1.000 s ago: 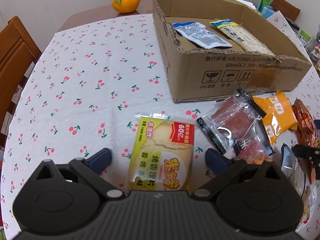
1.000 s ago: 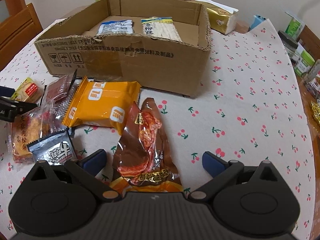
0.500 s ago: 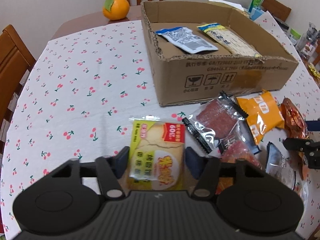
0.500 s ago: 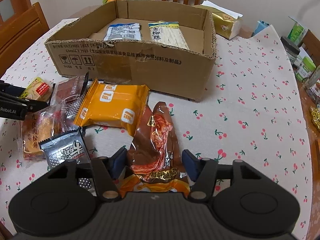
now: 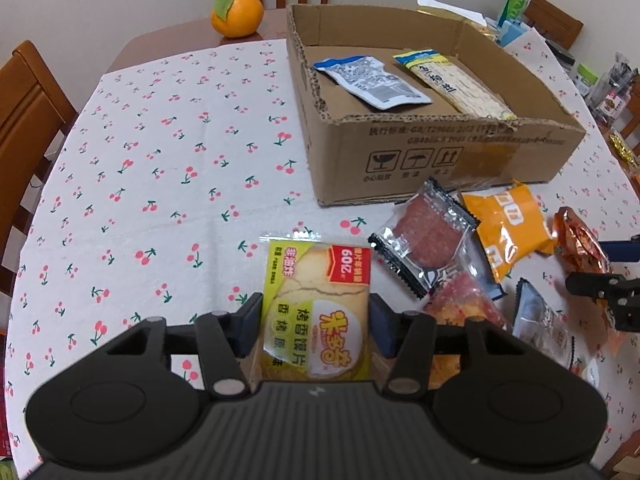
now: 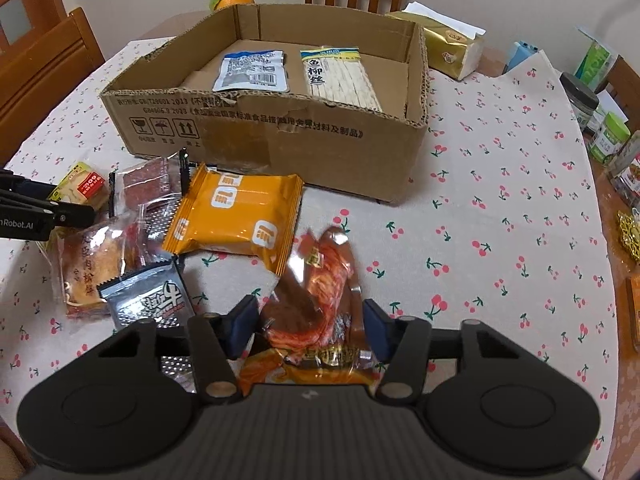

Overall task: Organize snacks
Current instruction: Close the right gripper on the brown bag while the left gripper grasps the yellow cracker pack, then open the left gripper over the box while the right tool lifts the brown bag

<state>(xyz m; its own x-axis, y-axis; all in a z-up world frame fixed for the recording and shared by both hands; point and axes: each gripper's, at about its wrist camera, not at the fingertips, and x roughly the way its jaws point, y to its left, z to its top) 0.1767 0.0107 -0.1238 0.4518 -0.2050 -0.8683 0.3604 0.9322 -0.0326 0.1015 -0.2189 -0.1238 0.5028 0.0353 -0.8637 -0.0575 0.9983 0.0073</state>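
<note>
My left gripper (image 5: 316,316) is shut on a yellow cracker packet (image 5: 316,280), its pads pressing both long sides near the table's front. In the right wrist view my right gripper (image 6: 308,320) has a brown-orange foil packet (image 6: 320,280) between its closing jaws. The pads squeeze that packet and it crumples. Beyond stands an open cardboard box (image 6: 280,132) that holds a white-blue pouch (image 6: 252,70) and a pack of pale fish strips (image 6: 340,76). Between the grippers lie an orange packet (image 6: 240,216), a clear packet of red slices (image 5: 424,240), a grey foil packet (image 6: 148,300) and a cake packet (image 6: 88,264).
An orange fruit (image 5: 237,14) sits at the far table edge, left of the box. A gold tissue pack (image 6: 452,48) lies behind the box, and jars (image 6: 600,128) crowd the right edge. Wooden chairs (image 5: 28,112) stand around the cherry-print tablecloth (image 5: 160,160).
Both grippers went from wide open to closed in on their packets: the left on the yellow packet, the right on the brown-orange one, whose far end has buckled upward.
</note>
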